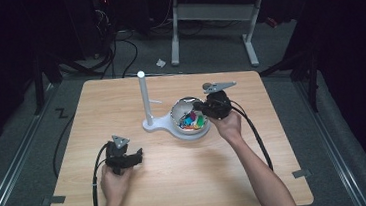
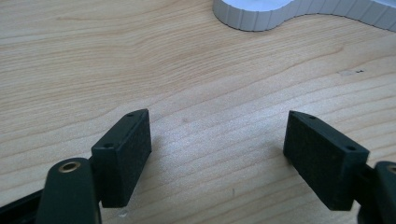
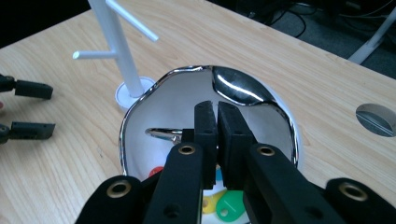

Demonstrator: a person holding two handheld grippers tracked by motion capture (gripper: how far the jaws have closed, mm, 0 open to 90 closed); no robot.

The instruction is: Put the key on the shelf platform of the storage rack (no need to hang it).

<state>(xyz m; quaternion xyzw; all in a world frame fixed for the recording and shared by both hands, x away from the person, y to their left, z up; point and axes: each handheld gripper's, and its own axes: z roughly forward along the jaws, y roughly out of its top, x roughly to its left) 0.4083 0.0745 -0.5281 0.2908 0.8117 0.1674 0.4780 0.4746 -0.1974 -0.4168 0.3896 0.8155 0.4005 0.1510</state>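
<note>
Table [image 1: 177,174]: pale wood-grain top, seen from above with grey floor around it; a round hole shows in its surface at the right edge of the right gripper view.
Stand [image 1: 144,99]: a white upright post on a white base, near the middle of the table; two thin white pegs stick out from the post in the right gripper view.
Bowl [image 1: 179,114]: shiny silver, sitting on the round end of the stand's base, just right of the post.
Tags [image 1: 192,121]: small coloured plastic pieces inside the bowl (green, yellow, red and blue can be made out; no writing on them is readable).
Ring [image 3: 161,133]: a thin silver loop lying inside the bowl, just left of the right gripper's jaws.
Right gripper [image 3: 217,114]: held over the bowl's right rim, tips pointing down into it. Its jaws are pressed together, and I cannot tell whether anything is caught between them.
Left gripper [image 2: 217,140]: held low over bare table near the front left, well apart from the bowl. Its jaws stand wide apart with nothing between them; the ribbed white edge of the stand's base lies beyond them.
Writing: no brand, label or lettering is legible on any object.
</note>
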